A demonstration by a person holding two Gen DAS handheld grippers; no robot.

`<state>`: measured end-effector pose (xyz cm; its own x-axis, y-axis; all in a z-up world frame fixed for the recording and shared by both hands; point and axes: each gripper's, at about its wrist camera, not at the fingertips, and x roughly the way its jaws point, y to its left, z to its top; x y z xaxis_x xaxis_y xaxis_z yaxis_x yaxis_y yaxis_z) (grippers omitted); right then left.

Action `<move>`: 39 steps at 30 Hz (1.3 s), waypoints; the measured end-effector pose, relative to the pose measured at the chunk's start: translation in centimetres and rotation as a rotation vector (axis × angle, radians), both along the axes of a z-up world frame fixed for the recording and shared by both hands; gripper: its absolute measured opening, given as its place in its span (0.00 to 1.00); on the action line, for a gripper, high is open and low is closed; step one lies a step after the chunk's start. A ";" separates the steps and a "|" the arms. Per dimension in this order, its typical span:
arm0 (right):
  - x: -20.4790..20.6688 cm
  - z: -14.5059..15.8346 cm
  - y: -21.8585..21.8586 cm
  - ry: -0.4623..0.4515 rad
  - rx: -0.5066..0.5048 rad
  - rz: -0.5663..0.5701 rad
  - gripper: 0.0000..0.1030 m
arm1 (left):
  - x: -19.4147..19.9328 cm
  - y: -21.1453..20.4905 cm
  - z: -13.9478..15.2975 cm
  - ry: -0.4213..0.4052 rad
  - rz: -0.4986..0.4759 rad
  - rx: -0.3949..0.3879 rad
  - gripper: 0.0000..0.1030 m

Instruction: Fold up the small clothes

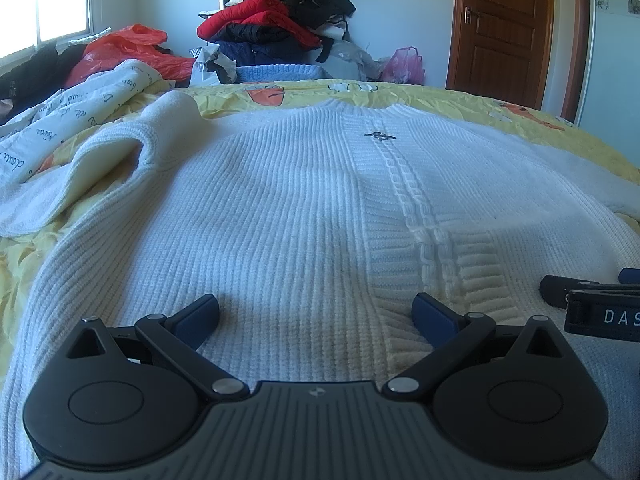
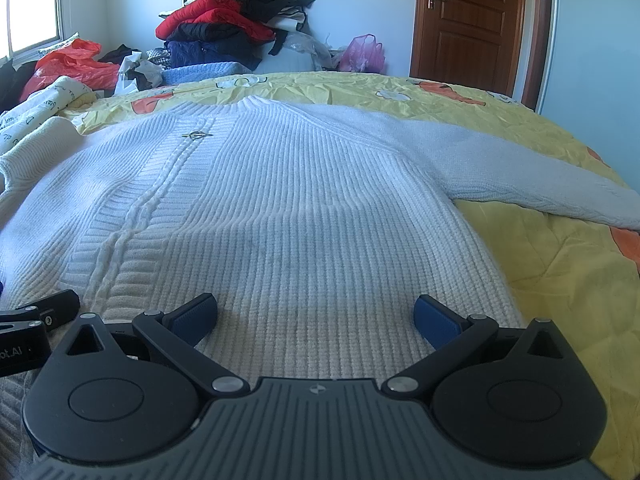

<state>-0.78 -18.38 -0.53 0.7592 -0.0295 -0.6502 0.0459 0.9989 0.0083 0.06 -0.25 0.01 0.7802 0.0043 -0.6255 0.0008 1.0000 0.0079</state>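
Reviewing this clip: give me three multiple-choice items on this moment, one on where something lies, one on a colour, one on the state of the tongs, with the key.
1. Where does the white sweater lie?
A. spread flat on the yellow bedspread
B. on the clothes pile
C. hanging on the door

2. What colour are the tong pads?
A. red
B. blue
C. white

3. How do the left tongs and right tongs stand?
A. both shut on cloth
B. one open, one shut
C. both open, holding nothing

Key: 1 A, the sweater's body and right sleeve rest on the bedspread; 2 B, blue faces show on the pads; 3 C, sweater knit shows across each wide gap.
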 end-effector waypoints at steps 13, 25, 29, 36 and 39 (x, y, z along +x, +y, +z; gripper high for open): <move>-0.1 0.1 0.4 -0.004 -0.013 -0.011 1.00 | -0.3 0.4 0.2 -0.010 -0.008 -0.032 1.00; -0.4 0.2 -0.1 -0.005 -0.010 0.001 1.00 | -0.2 0.0 0.0 -0.005 -0.005 -0.010 1.00; -0.4 1.8 -2.4 -0.038 -0.022 0.059 0.99 | -0.4 -0.3 0.0 -0.003 0.002 0.007 1.00; -1.2 6.0 -19.2 -0.202 0.268 -0.128 1.00 | -0.5 -0.5 0.0 -0.004 0.009 0.026 1.00; -1.8 5.0 -29.1 -0.260 0.547 -0.265 1.00 | -0.5 -0.5 0.0 -0.004 0.009 0.026 1.00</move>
